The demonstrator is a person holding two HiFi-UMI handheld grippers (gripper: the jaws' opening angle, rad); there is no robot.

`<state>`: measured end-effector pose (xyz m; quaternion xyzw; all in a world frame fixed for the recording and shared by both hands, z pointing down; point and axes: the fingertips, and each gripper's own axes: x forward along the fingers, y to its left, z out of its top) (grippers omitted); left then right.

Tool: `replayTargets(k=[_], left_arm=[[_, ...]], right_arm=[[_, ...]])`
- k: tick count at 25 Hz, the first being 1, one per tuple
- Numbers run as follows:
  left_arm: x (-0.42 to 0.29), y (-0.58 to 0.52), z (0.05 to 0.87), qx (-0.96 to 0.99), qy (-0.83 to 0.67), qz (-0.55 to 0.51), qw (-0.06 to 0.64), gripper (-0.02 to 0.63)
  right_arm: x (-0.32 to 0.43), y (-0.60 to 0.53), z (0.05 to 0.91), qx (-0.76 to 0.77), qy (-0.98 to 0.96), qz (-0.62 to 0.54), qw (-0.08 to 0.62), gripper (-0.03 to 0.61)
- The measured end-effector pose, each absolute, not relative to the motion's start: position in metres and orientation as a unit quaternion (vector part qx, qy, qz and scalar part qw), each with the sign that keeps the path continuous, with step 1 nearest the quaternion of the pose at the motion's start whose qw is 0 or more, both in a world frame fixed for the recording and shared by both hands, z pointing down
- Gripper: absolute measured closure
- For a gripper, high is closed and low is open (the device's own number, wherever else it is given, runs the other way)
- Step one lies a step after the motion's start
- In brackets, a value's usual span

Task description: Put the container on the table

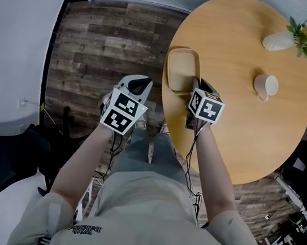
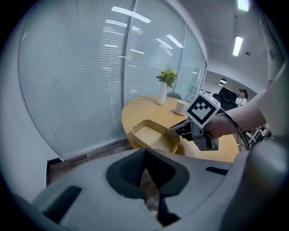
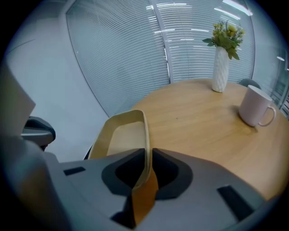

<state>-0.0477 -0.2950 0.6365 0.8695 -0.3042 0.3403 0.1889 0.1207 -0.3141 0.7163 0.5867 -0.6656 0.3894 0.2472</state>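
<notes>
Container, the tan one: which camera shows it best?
The head view: the container shows nearly whole from above at the table edge. The left gripper view shows it sidelong; the right gripper view only the wall pinched in the right tongs.

Both arms reach forward from the shoulders, bare below short sleeves.

Left forearm [image 1: 82,160]: angled slightly outward, wrist straight. Left gripper [image 1: 141,81] is held lower and nearer the body than the right, with its marker cube [image 1: 123,113] facing up. In the left gripper view the jaws appear closed tip to tip with nothing between them, though the contact line is dark and hard to confirm.

Right forearm [image 1: 211,167]: extended further forward, wrist level. Right gripper [image 3: 146,168] has its jaws pressed onto the near wall of the container [image 3: 122,135], one pad inside the rim and one outside.
</notes>
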Motion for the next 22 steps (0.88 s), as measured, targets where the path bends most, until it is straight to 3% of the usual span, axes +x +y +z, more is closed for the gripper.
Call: replayTargets(k=[14,22], left_arm=[[-0.048,-0.299,0.555,0.882,-0.340,0.291,0.146,0.592],[-0.053,-0.305,0.487,0.889,-0.369,0.252,0.099,0.592]], right_arm=[[0.122,-0.321,0.625,0.593,-0.703,0.351,0.177,0.543],[0.113,-0.317,0.520,0.571,-0.754,0.303,0.113,0.543]])
